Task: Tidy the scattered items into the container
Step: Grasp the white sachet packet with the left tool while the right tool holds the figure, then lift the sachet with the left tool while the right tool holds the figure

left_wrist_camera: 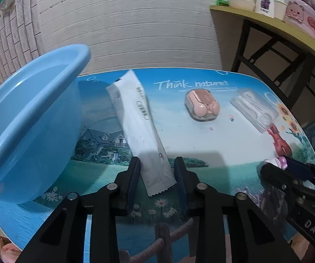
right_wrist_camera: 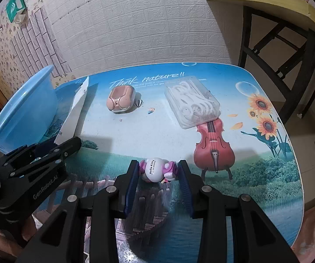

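Scattered items are partly in hand already. A long white sachet (left_wrist_camera: 138, 129) has its near end between the left gripper (left_wrist_camera: 157, 171) fingers (left_wrist_camera: 135, 171), which pinch it across its width; the rest of the packet runs away from the fingertips, toward the far edge of the bench (left_wrist_camera: 201, 140). The right gripper (right_wrist_camera: 158, 175) has its fingers (right_wrist_camera: 133, 175) pressed on a small Hello Kitty figure (right_wrist_camera: 156, 171), held right at the tips.

Judging by this, the picking step is done for both, and carrying comes next: the blue basin (left_wrist_camera: 26, 118) stands just to the left of the left fingers, its rim higher than the sachet, so the packet needs lifting clear of that rim before it swings over and is let go. The sachet's free end may sag or catch the rim.

Beyond the right fingers, a pink earbud case (right_wrist_camera: 119, 100) and a clear box of white cable (right_wrist_camera: 192, 103) lie apart from each other, not yet collected. Open bench lies between them and both grippers. The two grippers sit near one another, so the right one would have to cross past the left to reach the basin.
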{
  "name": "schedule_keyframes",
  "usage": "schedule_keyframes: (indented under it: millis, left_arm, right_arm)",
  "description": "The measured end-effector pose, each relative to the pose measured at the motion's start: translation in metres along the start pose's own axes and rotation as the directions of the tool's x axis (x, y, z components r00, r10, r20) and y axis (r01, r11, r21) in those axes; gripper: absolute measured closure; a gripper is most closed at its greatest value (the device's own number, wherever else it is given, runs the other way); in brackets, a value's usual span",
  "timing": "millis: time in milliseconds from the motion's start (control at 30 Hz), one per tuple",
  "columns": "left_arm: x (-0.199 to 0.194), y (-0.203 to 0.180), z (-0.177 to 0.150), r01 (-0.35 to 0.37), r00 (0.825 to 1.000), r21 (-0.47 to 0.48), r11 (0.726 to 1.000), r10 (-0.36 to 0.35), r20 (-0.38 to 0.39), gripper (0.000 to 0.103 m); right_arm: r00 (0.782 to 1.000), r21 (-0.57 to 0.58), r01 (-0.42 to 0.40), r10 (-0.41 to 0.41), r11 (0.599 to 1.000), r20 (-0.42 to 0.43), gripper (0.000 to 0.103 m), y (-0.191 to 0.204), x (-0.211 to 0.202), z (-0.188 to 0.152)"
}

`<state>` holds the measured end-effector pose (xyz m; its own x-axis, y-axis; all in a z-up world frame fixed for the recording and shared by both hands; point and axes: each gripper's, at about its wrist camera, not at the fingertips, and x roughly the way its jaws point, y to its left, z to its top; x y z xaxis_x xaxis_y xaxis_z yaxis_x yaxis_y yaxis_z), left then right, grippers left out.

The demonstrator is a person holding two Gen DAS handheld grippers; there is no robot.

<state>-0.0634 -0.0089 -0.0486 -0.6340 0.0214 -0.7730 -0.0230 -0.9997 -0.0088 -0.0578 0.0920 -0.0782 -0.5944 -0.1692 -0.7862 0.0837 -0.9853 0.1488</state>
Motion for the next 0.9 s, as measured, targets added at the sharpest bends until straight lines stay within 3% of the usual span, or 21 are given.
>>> schedule_keyframes:
  millis: [367,700,900]
  left_arm:
    - [-0.019,-0.003,-0.017,0.097,0.995,0.035,0.995,-0.096,-0.021,0.081]
    - [-0.031,-0.006,-0.026,0.123,0.992,0.043,0.991,-0.122,-0.023,0.081]
    - [-0.031,-0.002,-0.029,0.117,0.993,0.041,0.992,-0.115,-0.04,0.075]
  right_arm:
    - [1.0,0.012,0.026,-0.026,1.0,-0.003,0.066,-0.008,-0.006,-0.005]
    - [0.999,0.025,0.046,-0.046,0.999,-0.005,0.066,-0.016,-0.011,-0.008]
    - [0.999,0.023,0.047,-0.046,0.999,-0.006,0.066,-0.015,-0.012,-0.009]
